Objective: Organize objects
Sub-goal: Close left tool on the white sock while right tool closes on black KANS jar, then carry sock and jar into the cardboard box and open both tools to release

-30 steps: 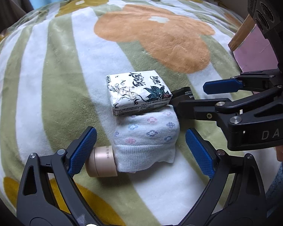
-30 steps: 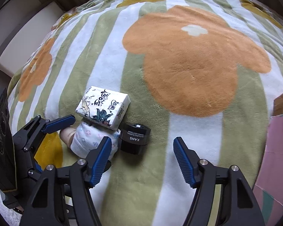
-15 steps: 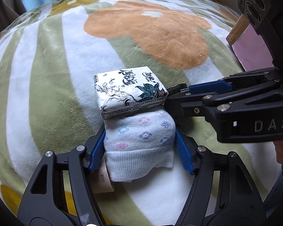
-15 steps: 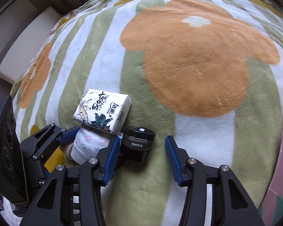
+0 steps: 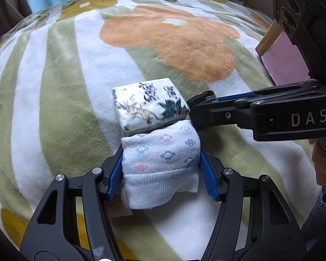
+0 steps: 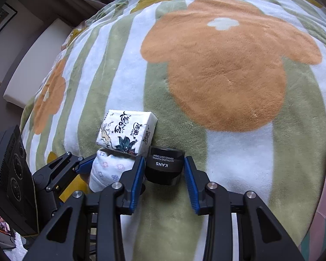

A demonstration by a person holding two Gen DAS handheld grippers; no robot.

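A folded white sock with small flower dots [image 5: 160,163] lies on the striped blanket [image 5: 54,91]. My left gripper [image 5: 160,169] is shut on the sock, blue pads pressing both its sides. A white tissue pack with ink drawings [image 5: 148,106] rests against the sock's far edge. A black KANS cream jar [image 6: 164,165] sits right of the pack. My right gripper [image 6: 164,174] is shut on the jar, one pad on each side. In the left wrist view only the jar's rim [image 5: 203,97] shows behind the right gripper's fingers. A beige cylinder [image 5: 119,204] lies half hidden under the left finger.
A pink cardboard box [image 5: 284,63] stands at the blanket's right edge. The blanket with its large orange flower [image 6: 228,65] stretches beyond the objects. A pale cushion [image 6: 32,71] lies off the blanket's left side.
Both grippers moved forward and closed. The left one closed from wide open onto the sock. The right one closed around the black jar.
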